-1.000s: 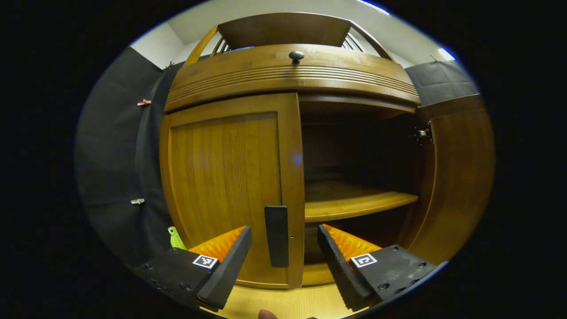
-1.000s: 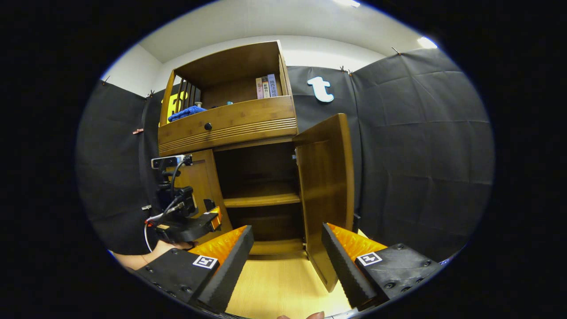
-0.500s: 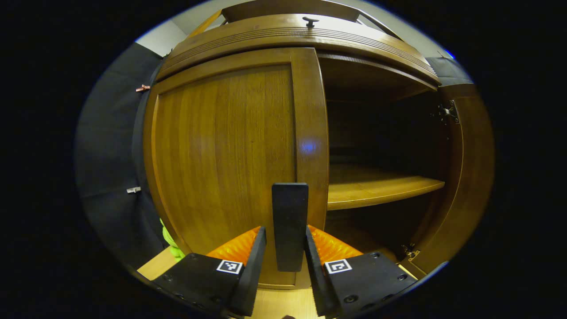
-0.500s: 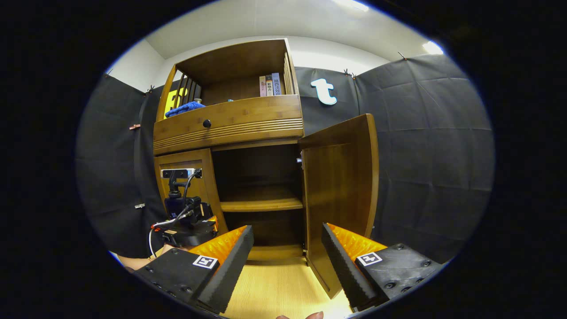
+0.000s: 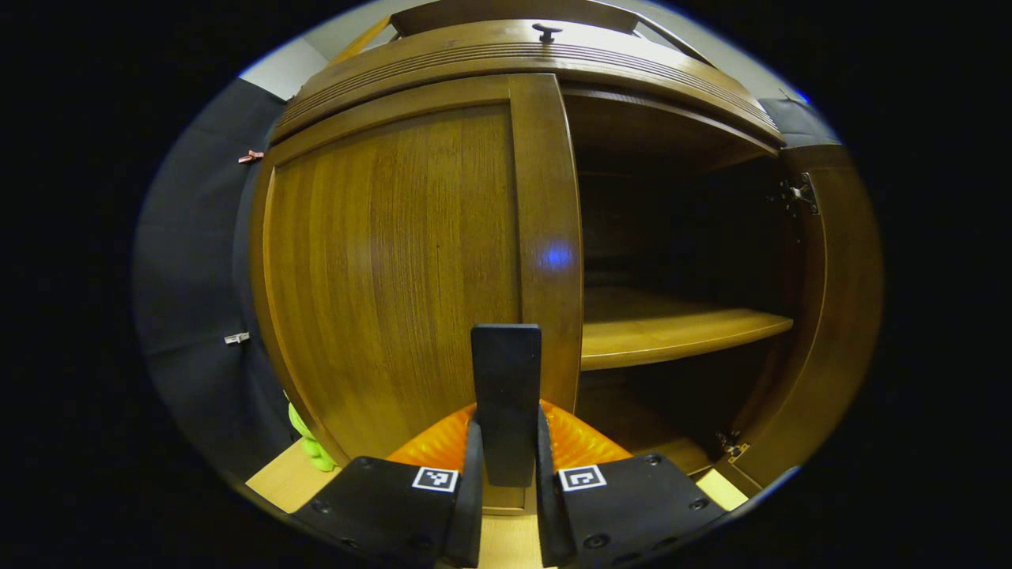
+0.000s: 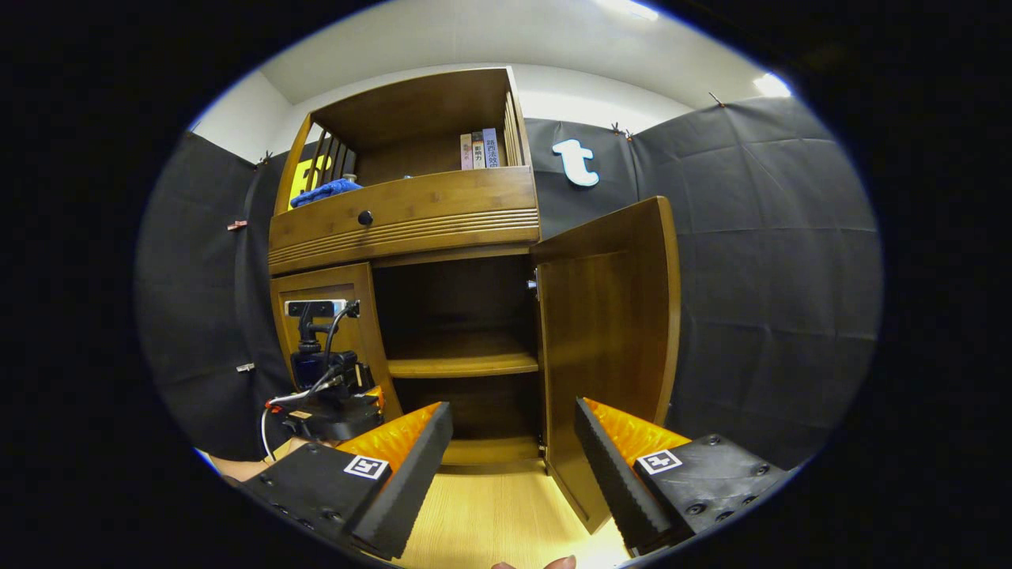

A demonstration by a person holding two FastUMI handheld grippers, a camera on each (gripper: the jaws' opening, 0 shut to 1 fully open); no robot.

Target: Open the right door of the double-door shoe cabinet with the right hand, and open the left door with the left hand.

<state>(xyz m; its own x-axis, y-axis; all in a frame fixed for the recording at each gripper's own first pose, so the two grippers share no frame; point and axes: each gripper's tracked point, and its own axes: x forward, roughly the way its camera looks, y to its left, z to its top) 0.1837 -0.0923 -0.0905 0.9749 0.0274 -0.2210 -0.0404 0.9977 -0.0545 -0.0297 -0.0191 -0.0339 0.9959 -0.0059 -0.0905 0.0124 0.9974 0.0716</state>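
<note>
While the right tool (image 6: 512,462) gapes, the left tool (image 5: 506,506) clamps the left door's handle (image 5: 506,395).

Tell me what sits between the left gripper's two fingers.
In the left gripper view, the dark upright handle of the closed wooden left door sits between the left gripper's fingers, which press on both its sides.

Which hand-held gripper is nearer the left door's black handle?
Left. The left hand-held gripper is closed on the black handle of the left door; the right hand-held gripper hangs open, back from the cabinet.
</note>
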